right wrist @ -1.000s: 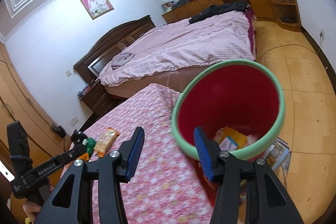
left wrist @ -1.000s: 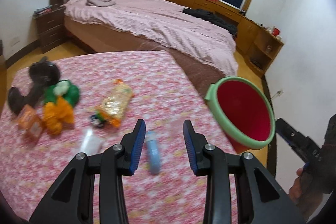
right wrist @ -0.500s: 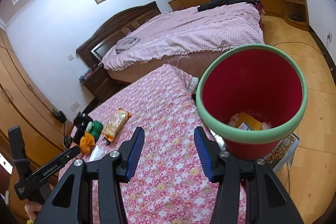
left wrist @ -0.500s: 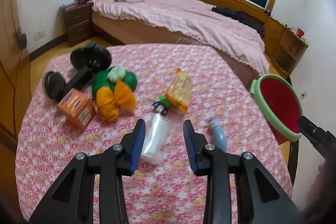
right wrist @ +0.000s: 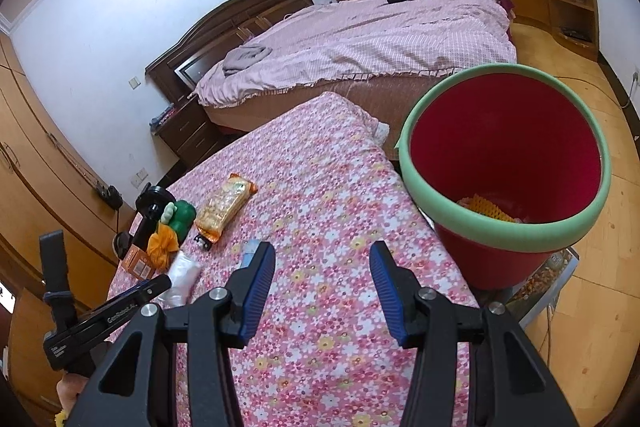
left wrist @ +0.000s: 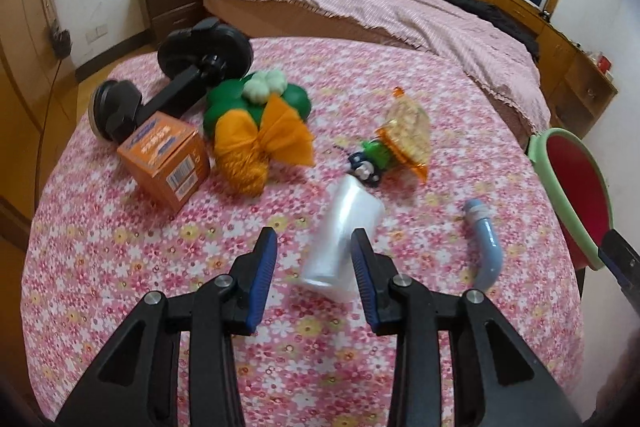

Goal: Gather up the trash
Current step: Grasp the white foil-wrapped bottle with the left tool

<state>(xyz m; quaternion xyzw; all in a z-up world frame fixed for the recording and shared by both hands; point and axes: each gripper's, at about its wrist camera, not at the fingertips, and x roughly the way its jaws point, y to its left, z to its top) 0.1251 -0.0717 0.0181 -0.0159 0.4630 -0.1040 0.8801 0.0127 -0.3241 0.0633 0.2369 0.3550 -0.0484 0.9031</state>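
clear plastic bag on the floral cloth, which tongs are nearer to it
Left. The left tongs hang open right over the clear plastic bag; the right tongs hang open further along the cloth, toward the red bin.

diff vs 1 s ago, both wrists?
The left gripper swung from the blue tube over to the clear plastic bag, which now sits between its open fingers, ungrasped. The right gripper, open and empty, drifted from the red bin toward the flowered table. Items on the table haven't moved.
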